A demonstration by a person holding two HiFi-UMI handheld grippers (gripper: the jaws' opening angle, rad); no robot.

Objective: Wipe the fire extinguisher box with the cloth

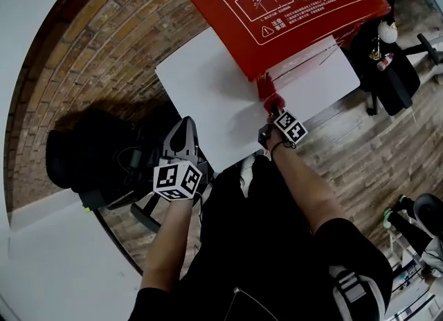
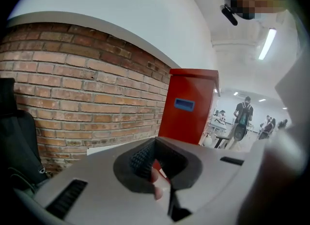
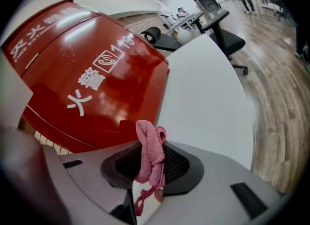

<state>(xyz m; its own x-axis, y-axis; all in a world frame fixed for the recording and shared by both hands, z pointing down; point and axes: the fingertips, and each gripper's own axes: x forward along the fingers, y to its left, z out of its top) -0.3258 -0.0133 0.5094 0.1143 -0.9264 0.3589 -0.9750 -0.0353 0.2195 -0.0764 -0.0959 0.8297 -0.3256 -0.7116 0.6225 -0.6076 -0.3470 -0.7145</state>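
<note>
The red fire extinguisher box (image 1: pixel 291 8) lies on a white table (image 1: pixel 208 98), its lid printed with white characters (image 3: pixel 87 78). My right gripper (image 1: pixel 268 105) is shut on a pink cloth (image 3: pixel 148 146), which sticks up from between the jaws. It sits at the box's near edge, over the table. My left gripper (image 1: pixel 181 133) is off the table's near left corner and points toward the brick wall. Its jaws look shut with nothing in them (image 2: pixel 156 146). The left gripper view shows the box (image 2: pixel 189 107) standing ahead to the right.
A brick wall (image 2: pixel 72 83) runs behind the table. A black bag or chair (image 1: pixel 83 153) stands on the floor at the left. Black office chairs (image 1: pixel 387 70) are beyond the table at the right on the wood floor. A person (image 2: pixel 242 115) stands far off.
</note>
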